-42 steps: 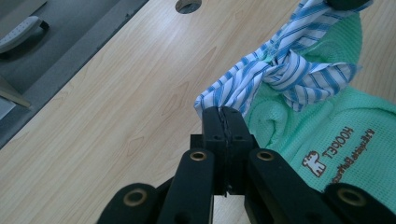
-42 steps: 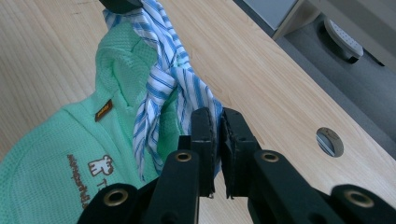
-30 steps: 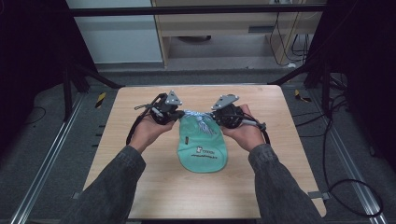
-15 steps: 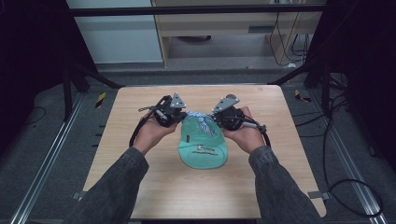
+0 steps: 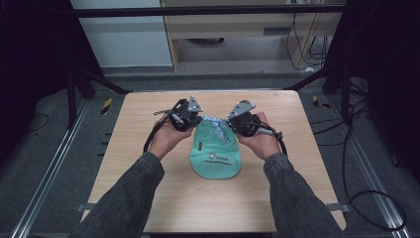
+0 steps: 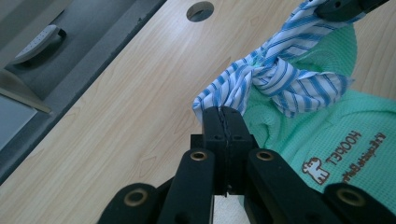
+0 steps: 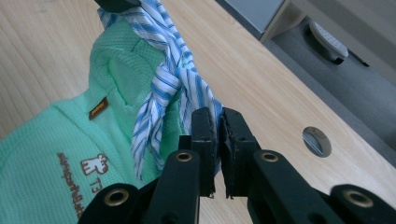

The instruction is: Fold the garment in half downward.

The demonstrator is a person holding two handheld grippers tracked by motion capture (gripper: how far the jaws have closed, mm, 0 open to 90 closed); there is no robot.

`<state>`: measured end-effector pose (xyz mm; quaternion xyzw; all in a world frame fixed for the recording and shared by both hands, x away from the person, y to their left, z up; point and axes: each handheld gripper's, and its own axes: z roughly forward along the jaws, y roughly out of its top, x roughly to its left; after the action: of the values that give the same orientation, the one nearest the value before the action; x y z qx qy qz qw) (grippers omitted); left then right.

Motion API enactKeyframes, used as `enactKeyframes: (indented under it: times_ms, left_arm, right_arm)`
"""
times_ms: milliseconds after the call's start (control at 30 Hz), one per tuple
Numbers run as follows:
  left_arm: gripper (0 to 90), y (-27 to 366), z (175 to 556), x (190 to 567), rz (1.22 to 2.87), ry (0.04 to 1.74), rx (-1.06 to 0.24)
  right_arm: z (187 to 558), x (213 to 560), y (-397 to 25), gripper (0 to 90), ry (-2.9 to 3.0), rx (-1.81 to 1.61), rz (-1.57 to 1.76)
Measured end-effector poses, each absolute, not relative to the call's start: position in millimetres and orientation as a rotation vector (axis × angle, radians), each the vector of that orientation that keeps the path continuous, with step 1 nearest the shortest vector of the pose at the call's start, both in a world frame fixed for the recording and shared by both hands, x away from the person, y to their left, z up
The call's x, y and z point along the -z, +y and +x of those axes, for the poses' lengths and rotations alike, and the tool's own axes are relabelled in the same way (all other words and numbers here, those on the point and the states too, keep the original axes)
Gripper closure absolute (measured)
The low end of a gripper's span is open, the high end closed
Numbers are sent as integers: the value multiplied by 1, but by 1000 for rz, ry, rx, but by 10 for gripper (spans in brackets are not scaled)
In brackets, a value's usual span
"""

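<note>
A mint-green waffle-cloth bag [image 5: 215, 157] with a brown printed logo lies flat in the middle of the wooden table [image 5: 138, 134]. A blue-and-white striped tie [image 5: 213, 122] is knotted at its far, gathered mouth. My left gripper [image 5: 198, 118] is shut on the tie's left end, my right gripper [image 5: 231, 122] on its right end. In the left gripper view my left gripper [image 6: 223, 116] pinches the striped tie [image 6: 275, 79] beside the green bag [image 6: 327, 135]. In the right gripper view my right gripper [image 7: 215, 120] clamps the striped tie [image 7: 161, 79] above the green bag [image 7: 56, 135].
A round cable hole [image 6: 200, 10] [image 7: 316, 141] is cut into the table near its far edge. Beyond that edge is grey floor with a grey foot [image 6: 39, 39] [image 7: 329, 39] of some furniture. A wooden cabinet [image 5: 237, 25] stands behind the table.
The bag's mouth has bunched up tighter and the bag has slid slightly toward the far edge. Both grippers stay shut on the tie ends, nearly in place.
</note>
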<state>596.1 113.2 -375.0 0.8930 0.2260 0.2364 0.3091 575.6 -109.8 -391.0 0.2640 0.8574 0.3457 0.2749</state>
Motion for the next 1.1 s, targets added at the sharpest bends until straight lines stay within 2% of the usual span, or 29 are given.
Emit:
enactKeyframes:
  times_ms: [167, 667, 1100]
  left_arm:
    - [900, 114, 585, 383, 2358, 592, -619]
    - [900, 121, 534, 396, 2340, 506, -637]
    - [900, 130, 516, 407, 2318, 516, -578]
  right_arm:
    - [571, 402, -112, 845, 2320, -935, 690]
    - [522, 413, -108, 843, 2318, -932, 575]
    - [501, 418, -104, 843, 2335, -916, 528]
